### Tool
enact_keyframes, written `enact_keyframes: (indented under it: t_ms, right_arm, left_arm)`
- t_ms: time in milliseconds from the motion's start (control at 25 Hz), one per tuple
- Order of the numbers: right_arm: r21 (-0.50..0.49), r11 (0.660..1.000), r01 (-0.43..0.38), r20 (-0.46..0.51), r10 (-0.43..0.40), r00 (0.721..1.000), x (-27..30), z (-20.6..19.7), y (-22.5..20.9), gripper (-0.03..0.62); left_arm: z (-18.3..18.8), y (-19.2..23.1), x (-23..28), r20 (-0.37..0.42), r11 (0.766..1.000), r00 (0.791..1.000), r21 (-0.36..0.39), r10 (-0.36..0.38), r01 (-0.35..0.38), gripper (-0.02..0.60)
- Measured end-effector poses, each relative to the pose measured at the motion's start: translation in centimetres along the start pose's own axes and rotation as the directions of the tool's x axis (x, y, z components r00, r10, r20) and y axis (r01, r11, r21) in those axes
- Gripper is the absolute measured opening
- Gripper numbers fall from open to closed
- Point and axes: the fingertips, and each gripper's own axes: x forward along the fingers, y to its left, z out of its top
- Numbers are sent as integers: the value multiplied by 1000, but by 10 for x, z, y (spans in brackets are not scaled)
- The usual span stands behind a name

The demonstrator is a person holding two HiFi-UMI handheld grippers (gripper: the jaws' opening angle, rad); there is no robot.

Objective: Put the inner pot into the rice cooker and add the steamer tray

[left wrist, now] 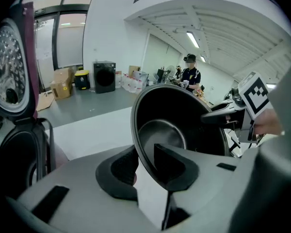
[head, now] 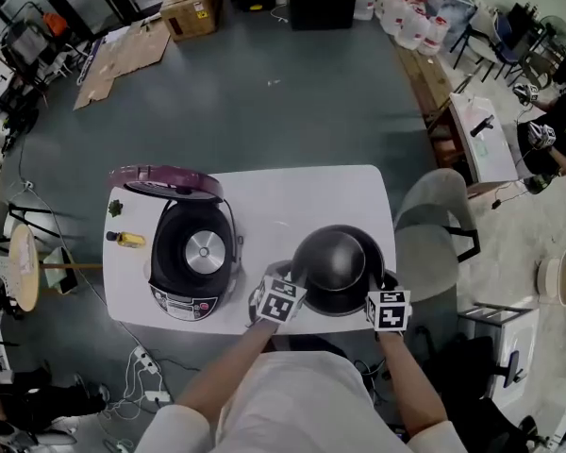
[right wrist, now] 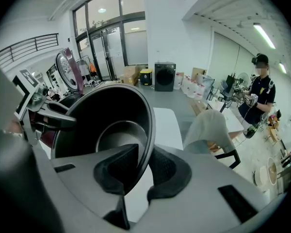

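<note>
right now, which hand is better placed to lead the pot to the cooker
Likely left. Both hold the inner pot, but the left gripper has the side nearest the rice cooker; the right gripper has the far side.

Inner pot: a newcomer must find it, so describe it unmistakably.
At the white table, right of the open rice cooker, is the inner pot. It is the dark, round, empty bowl, the only thing clamped at its rim by left tongs and right tongs.

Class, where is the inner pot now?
In the head view the inner pot is low centre, right of the open rice cooker, its rim gripped by the left claw and right claw.
</note>
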Motion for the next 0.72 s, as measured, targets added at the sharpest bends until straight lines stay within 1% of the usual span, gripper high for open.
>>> enact_keyframes:
  t_ms: [240,360,480,720]
  right_arm:
    - [-65,997,-34,60,38,997,-17,41,42,81]
    - [-92,994,-50,83,58,995,-22,57,66,81]
    - [-114,991,-66,95,77,993,-26,69,91,81]
    - [-175,980,-97,129,121,984,-32,96,141,81]
  left_arm:
    - [9,27,-55,67,998,996,-12,58,-57,118]
    - [6,44,-78,99,996,991,-22,89,-87,118]
    - [4,59,-103,116,993,987,-37,115,-111,118]
    - [-9,92,-146,156,981,971,-87,184,-172,115]
